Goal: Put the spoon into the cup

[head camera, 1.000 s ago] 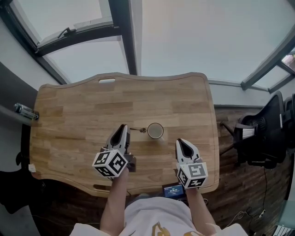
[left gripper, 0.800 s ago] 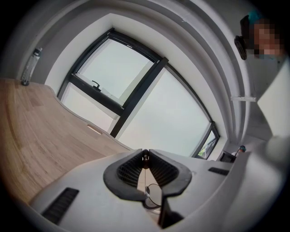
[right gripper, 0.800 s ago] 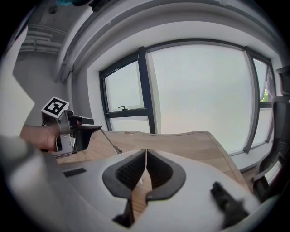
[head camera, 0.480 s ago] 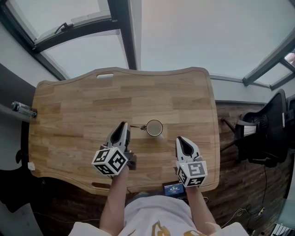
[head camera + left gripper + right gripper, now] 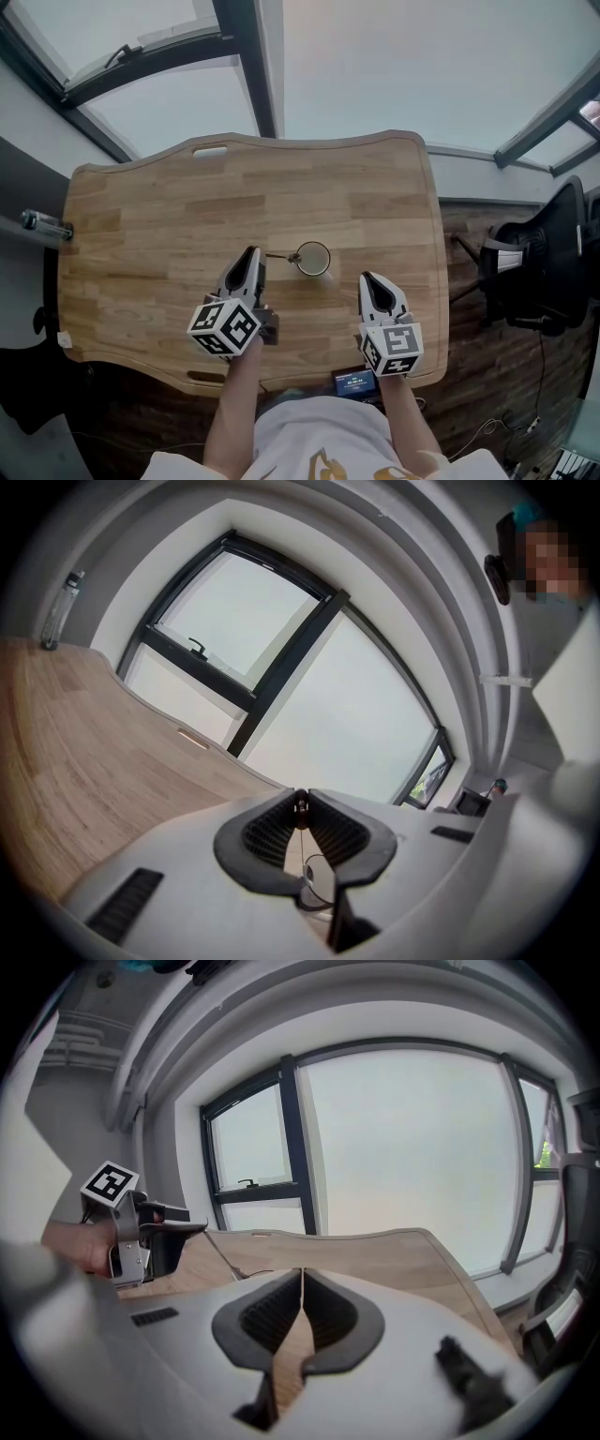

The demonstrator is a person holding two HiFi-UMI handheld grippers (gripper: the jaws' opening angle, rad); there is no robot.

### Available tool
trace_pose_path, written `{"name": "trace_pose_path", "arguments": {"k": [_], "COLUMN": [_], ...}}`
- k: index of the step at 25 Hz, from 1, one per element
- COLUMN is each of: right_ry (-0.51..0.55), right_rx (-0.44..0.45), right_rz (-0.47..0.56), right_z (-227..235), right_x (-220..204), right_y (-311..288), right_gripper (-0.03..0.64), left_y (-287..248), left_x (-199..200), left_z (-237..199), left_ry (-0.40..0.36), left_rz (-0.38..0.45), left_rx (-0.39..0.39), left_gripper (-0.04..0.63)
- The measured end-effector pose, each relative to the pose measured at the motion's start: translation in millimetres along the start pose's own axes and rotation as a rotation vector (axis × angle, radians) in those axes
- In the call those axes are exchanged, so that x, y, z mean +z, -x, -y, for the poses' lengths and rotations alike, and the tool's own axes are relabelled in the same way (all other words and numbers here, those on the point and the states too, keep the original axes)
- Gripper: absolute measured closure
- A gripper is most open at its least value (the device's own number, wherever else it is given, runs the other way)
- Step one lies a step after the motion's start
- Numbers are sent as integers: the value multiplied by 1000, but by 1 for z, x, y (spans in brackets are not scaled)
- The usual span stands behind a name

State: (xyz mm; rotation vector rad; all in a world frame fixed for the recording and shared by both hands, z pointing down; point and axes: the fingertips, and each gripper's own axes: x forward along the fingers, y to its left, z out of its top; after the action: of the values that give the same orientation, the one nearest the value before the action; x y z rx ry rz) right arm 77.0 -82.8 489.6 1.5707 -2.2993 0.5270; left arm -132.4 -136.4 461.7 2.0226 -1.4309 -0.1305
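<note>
Wavy-edged pale wooden table [image 5: 159,216] beneath large windows [image 5: 394,66], mostly bare. Left gripper [image 5: 253,252] clamps a thin metal spoon [image 5: 279,255], seemingly touching the round cup [image 5: 313,259]. Right gripper [image 5: 369,279] is closed and empty.

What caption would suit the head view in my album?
Above a wooden table, left gripper holds the spoon by the cup; right gripper shut, empty.

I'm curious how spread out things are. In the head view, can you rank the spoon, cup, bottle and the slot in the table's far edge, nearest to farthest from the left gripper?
From the left gripper:
1. spoon, held in its jaws.
2. cup, just right of it.
3. slot, at the far edge.
4. bottle, far left.
</note>
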Motion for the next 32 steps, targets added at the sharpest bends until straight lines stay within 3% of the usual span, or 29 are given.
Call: {"name": "trace_pose_path", "arguments": {"k": [32], "right_ry": [-23], "right_rx": [24], "right_rz": [-31], "right_z": [8], "right_x": [-8], "right_y": [-20], "right_gripper": [584], "left_y": [-16], "left_x": [-13], "left_z": [-2], "left_ry": [16], "left_rz": [-32], "left_rx": [5], "left_gripper": [545]}}
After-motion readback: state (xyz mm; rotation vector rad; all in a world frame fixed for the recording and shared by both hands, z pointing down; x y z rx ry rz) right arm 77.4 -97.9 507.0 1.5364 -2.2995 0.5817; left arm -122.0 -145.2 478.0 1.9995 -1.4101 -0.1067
